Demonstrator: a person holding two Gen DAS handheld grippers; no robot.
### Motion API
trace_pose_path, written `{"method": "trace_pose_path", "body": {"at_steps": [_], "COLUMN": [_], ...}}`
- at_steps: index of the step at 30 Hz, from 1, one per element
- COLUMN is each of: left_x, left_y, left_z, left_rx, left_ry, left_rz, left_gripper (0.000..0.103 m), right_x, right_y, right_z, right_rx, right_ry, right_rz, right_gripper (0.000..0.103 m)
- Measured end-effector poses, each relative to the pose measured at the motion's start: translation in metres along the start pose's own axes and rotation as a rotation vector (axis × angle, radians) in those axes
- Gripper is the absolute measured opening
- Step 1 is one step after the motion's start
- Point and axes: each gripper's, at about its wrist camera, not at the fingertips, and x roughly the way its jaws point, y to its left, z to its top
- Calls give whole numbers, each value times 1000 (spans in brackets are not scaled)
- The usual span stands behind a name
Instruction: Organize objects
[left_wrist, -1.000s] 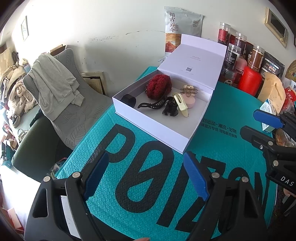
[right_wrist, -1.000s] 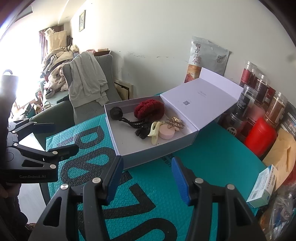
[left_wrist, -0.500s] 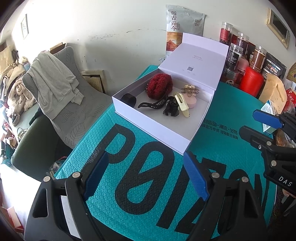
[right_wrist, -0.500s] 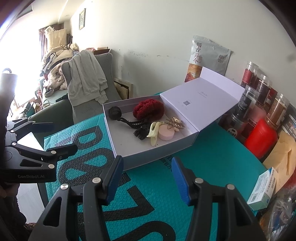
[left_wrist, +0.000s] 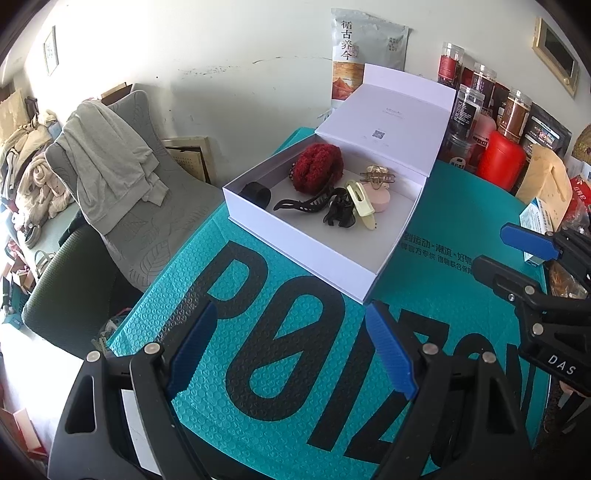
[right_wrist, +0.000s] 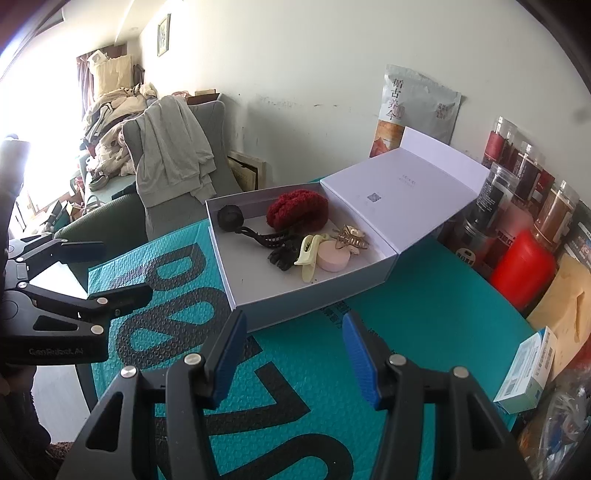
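Observation:
A white box (left_wrist: 306, 254) (right_wrist: 236, 280) with its lid tipped back stands on the teal bubble mailer (left_wrist: 295, 369). Inside lie a red fuzzy scrunchie (left_wrist: 316, 168) (right_wrist: 297, 212), a black hair tie (left_wrist: 255, 192), black claw clips (left_wrist: 314, 203), a cream clip (left_wrist: 360, 203), a pink round piece (left_wrist: 380, 199) and a gold clip (left_wrist: 376, 175). My left gripper (left_wrist: 291, 347) hovers open over the mailer, short of the box's near wall. My right gripper (right_wrist: 293, 350) is open too, empty, just before the box's corner.
Jars and a red canister (left_wrist: 500, 160) crowd the back right, with a tan bag (left_wrist: 543, 184) and a small carton (right_wrist: 528, 373). A foil pouch (left_wrist: 365, 55) leans on the wall. A grey chair with clothes (left_wrist: 110, 177) stands left of the table.

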Motion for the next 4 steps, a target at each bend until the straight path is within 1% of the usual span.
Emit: {"method": "trace_pose_path", "body": {"at_steps": [4], "left_x": [-1], "left_y": [-8], "left_z": [-3], "left_rx": [16], "left_ry": [-1], "left_rz": [-11], "left_gripper": [82], "right_x": [-1], "right_y": [-1], "right_z": [-6], "right_rx": [5], "right_ry": [9], "right_rz": [-1], "right_gripper": [55]}}
